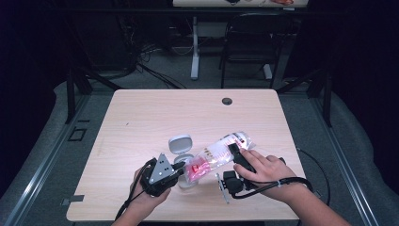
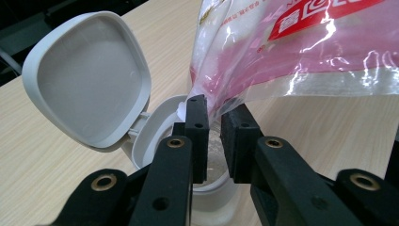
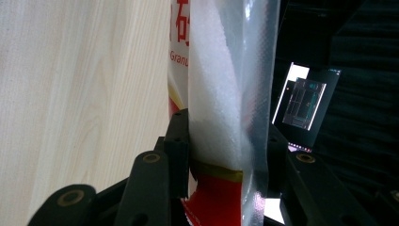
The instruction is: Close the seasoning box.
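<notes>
A clear plastic bag (image 1: 221,153) with red and pink print, part full of white grains, hangs tilted over the middle of the table (image 1: 141,117), its lower corner above the mouth of a small pale grey jar (image 1: 184,162). The jar's rounded hinged lid (image 1: 180,143) stands flipped back behind it, smooth and matte inside, just beside the bag. The left tongs (image 1: 179,172) reach in at the jar's rim; in the left gripper view they (image 2: 214,141) stand narrow, with the bag's thin crinkled corner (image 2: 211,106) at their tips, and whether the pads press it cannot be told. The right tongs (image 3: 226,141) hold the bag's other end, film and grains squeezed between the black pads; in the high view a hand (image 1: 263,169) covers them. A black cable (image 1: 301,181) loops from that gripper across the near right of the table. The table is light wood grain with rounded corners and a dark cable hole (image 1: 227,100) near its far edge. Beyond it stand a black chair (image 1: 249,42) and a white table leg (image 1: 195,47) on grey carpet in a dark room.
</notes>
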A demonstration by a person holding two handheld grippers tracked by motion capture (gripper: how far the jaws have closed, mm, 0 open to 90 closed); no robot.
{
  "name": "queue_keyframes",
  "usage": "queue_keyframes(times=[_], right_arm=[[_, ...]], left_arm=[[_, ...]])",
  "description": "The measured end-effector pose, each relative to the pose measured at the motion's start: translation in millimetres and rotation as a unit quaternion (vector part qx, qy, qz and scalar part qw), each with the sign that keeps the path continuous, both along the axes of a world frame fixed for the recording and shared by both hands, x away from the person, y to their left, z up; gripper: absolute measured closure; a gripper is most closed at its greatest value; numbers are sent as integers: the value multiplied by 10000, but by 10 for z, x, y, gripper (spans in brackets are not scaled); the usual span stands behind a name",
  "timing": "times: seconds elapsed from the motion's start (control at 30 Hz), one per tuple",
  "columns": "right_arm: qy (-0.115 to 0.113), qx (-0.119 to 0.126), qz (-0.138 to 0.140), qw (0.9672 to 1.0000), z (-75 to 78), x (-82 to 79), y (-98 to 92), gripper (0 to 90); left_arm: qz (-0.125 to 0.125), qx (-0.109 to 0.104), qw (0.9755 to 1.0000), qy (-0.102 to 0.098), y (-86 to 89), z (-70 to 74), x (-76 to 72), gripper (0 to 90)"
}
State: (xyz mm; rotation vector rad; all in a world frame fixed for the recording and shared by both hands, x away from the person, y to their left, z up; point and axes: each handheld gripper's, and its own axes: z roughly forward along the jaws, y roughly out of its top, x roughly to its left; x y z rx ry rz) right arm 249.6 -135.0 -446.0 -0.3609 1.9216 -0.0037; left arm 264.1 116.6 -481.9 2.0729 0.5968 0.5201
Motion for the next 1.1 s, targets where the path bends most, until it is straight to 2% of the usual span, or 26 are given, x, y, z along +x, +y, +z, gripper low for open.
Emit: queue_keyframes(times=[0.07,0.17,0.2,0.23,0.33,0.43,0.47,0.83,0.9,0.93,1.1], right_arm=[[-63,-95,-39,9999,13,-8,10,645],[-51,-83,5,10000,2,-9,18,647],[-106,-185,-3,9998,11,-19,27,648],[-56,-89,51,9999,-5,-10,22,648],[-88,-158,33,9998,-9,-22,26,650],[-75,-172,56,9998,-14,-22,32,652],[-105,-247,12,9996,-10,-29,39,653],[-59,-188,15,9998,-16,-29,54,658],[-56,-191,21,9998,-16,-29,56,658],[-98,-275,12,9996,-11,-35,64,659],[-43,-259,23,9997,6,-35,77,662]], left_arm=[[2,64,10000,-37,-4,-3,-3,820],[6,132,9999,-55,-9,-3,-9,845],[3,143,9999,-61,-9,-1,-11,854],[9,142,9999,-69,-5,2,-11,854],[22,105,9999,-61,2,5,-10,854],[5,175,9998,-93,-5,7,-24,861],[-6,189,9998,-89,-8,8,-28,863],[4,256,9996,-92,-16,-18,-23,884],[10,251,9996,-85,-14,-19,-21,884],[16,252,9996,-84,-12,-20,-19,884],[33,238,9997,-94,-7,-20,-17,882]])
